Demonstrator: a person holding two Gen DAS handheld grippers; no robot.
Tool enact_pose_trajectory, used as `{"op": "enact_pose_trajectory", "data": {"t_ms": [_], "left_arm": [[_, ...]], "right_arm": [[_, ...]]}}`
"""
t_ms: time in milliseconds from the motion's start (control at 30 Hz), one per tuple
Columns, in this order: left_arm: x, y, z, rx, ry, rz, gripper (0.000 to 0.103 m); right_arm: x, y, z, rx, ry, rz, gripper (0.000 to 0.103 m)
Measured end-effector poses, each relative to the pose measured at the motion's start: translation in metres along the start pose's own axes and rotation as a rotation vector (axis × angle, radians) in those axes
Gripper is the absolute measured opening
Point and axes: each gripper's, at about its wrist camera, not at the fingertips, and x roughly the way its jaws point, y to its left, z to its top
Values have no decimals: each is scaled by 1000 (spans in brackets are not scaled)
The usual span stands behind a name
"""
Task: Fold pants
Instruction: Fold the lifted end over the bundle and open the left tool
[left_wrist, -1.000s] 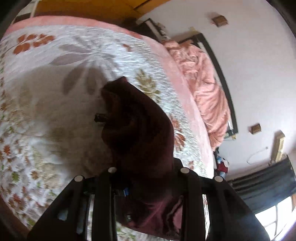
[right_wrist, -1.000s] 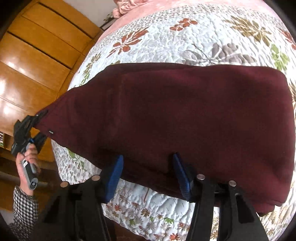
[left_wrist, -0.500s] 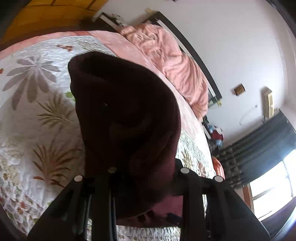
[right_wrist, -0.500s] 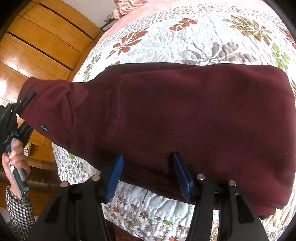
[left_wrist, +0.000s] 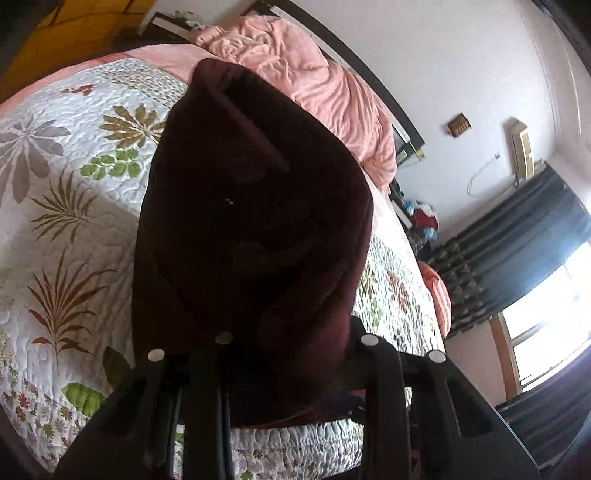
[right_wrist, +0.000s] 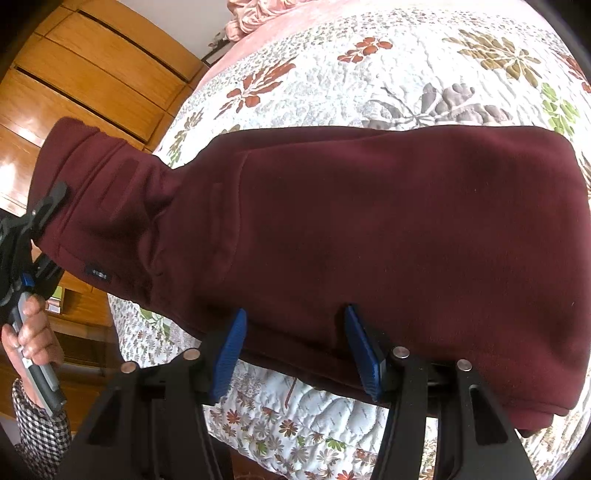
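Observation:
The maroon pants (right_wrist: 369, 229) lie folded lengthwise across the floral quilt (right_wrist: 369, 66). My left gripper (right_wrist: 40, 221) is shut on the waistband end and holds it lifted off the bed at the left. In the left wrist view the lifted cloth (left_wrist: 251, 221) drapes over and hides the left fingers. My right gripper (right_wrist: 295, 350) is open, its blue pads (right_wrist: 229, 354) at the near edge of the pants, not closed on the cloth.
A pink blanket (left_wrist: 314, 85) is bunched at the head of the bed. A wooden wardrobe (right_wrist: 74, 74) stands beside the bed. Dark curtains (left_wrist: 535, 240) and a bright window (left_wrist: 546, 314) are on the far wall.
My left gripper has raised the waistband end higher and carried it over the rest of the pants. My right gripper has stayed in place.

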Motion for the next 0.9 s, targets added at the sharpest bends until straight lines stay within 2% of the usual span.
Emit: {"op": "enact_pose_trajectory", "data": {"t_ms": [333, 900], "left_arm": [[30, -11, -21, 45, 89, 11, 28], [76, -23, -53, 140, 221, 73, 29]], "right_arm": [[-1, 0, 0, 1, -2, 3, 56], [-3, -1, 0, 0, -6, 3, 56]]}}
